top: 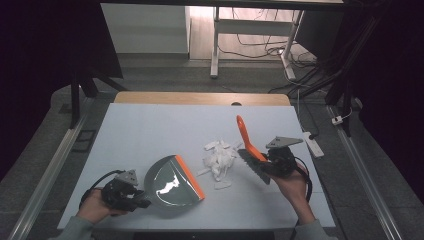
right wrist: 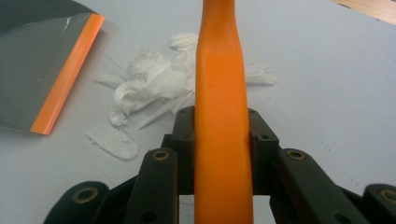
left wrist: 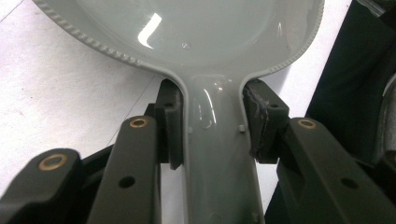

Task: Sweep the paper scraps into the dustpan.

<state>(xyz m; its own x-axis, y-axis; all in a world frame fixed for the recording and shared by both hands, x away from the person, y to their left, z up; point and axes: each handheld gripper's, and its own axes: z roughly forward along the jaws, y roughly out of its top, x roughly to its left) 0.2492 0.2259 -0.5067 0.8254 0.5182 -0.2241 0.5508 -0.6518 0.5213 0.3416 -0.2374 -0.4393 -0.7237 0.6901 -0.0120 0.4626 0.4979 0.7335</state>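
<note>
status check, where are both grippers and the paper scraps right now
Left gripper shut on dustpan handle. Right gripper shut on brush handle. Paper scraps piled between dustpan lip and brush. Nothing in the way.

The desk [top: 140, 130], covered in pale blue-white, bore a grey orange-edged dustpan [top: 172, 182] and, beside it, crumpled white paper scraps [top: 218, 159].

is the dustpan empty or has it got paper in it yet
Empty. The grey dustpan shows only a shiny bare inside, and the torn white paper scraps lie on the table beyond its orange lip.
</note>
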